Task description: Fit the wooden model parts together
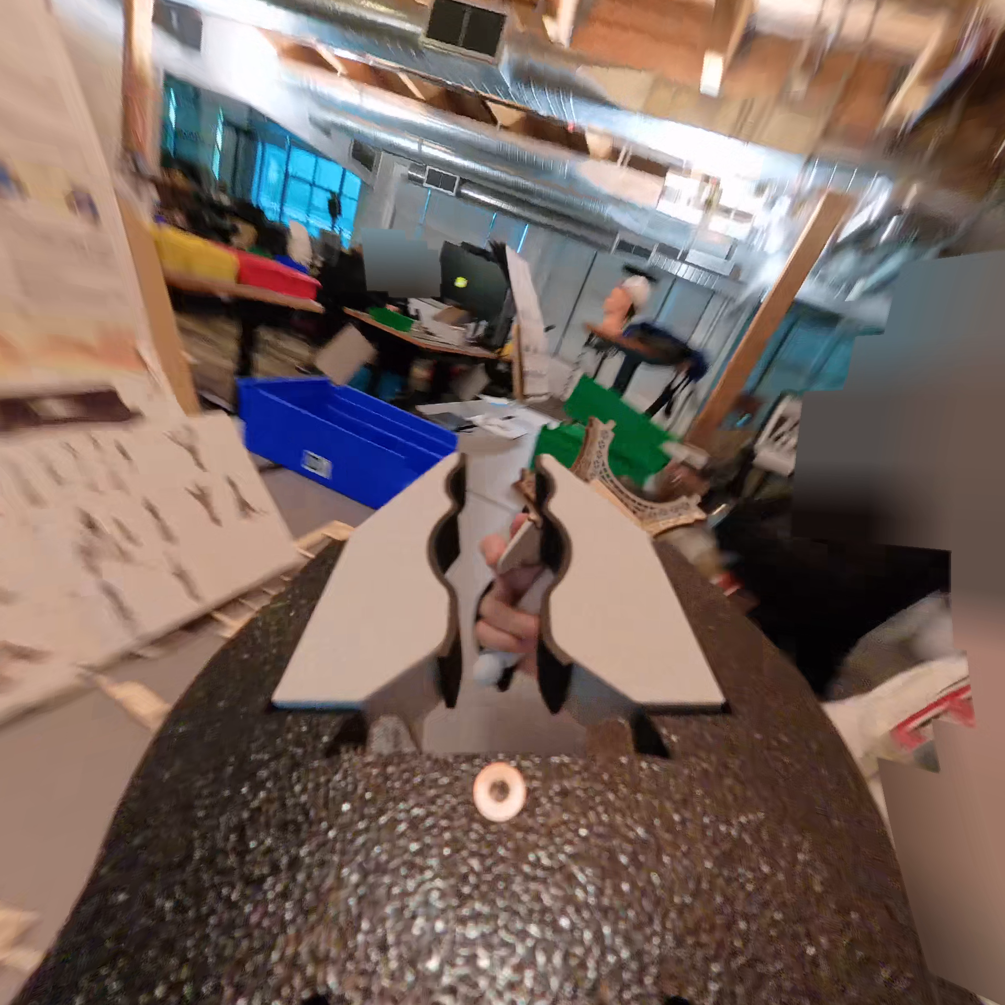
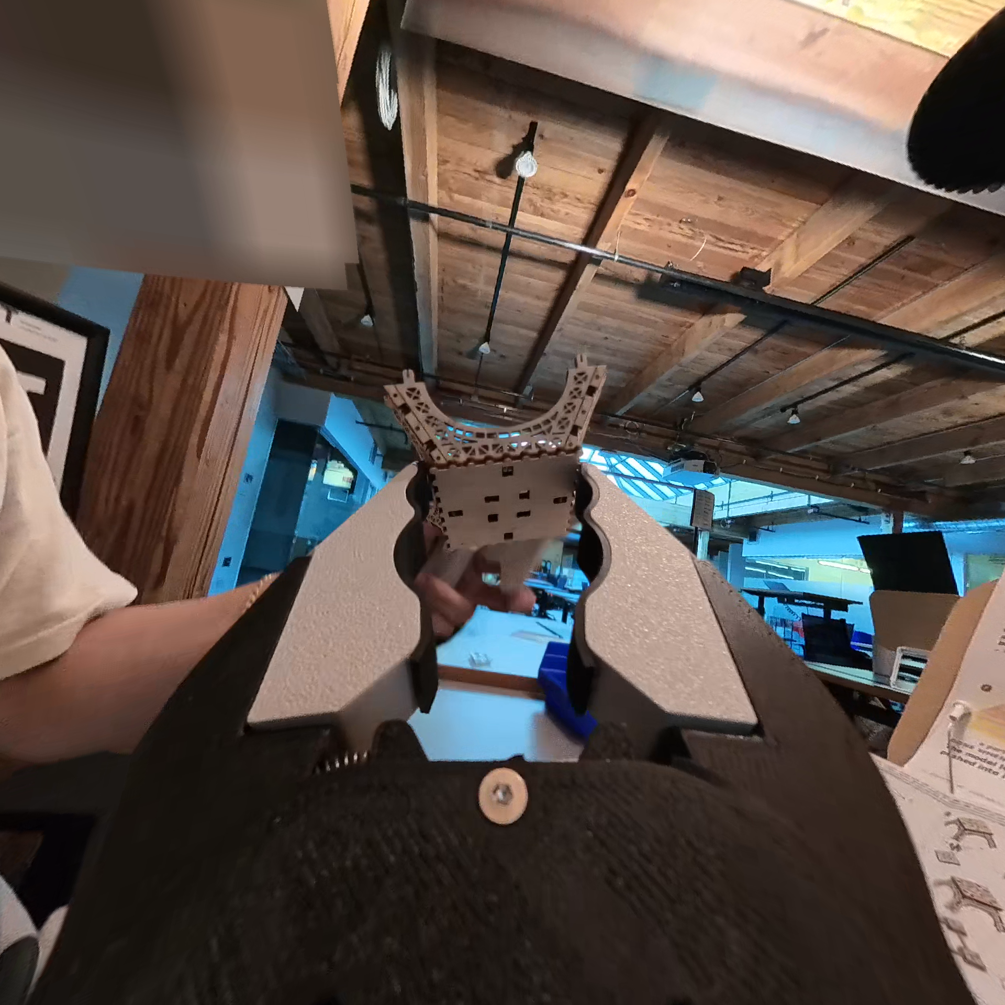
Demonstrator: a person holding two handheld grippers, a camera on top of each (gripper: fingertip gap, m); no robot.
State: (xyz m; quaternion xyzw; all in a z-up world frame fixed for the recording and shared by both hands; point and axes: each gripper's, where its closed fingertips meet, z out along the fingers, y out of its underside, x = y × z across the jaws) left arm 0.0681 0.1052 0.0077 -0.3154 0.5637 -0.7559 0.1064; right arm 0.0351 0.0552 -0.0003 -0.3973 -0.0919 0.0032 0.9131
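The right gripper (image 2: 499, 492) is clamped on the wooden model (image 2: 497, 473), a lattice tower base with four arched legs and a slotted square plate. It's held upside down, legs pointing toward the wooden ceiling (image 2: 680, 179), and the jaws squeeze the plate from both sides, right at the fingertips.

The left gripper (image 1: 503, 489) is harder to read. Its jaws are narrow but not fully closed, and I can't tell if they pinch anything. Through the gap you can see a hand (image 1: 508, 609) just below the model, and a small pale flat piece (image 1: 516, 544) near its fingers, but that view is smeared with motion blur, so who's holding the piece is anyone's guess. In the left wrist view the wooden model (image 1: 620, 489) pokes out just right of the left fingertips, so the two grippers are close together.

My read: we're mid-assembly, with the base held steady as the anchor while the next part gets brought up to it. The next move probably needs that piece's tabs lined up square with the plate's slots, then a gentle straight push. The lattice looks fragile, so twisting could snap a leg.

A blue bin (image 1: 348, 429) sits well behind the model on the bench.
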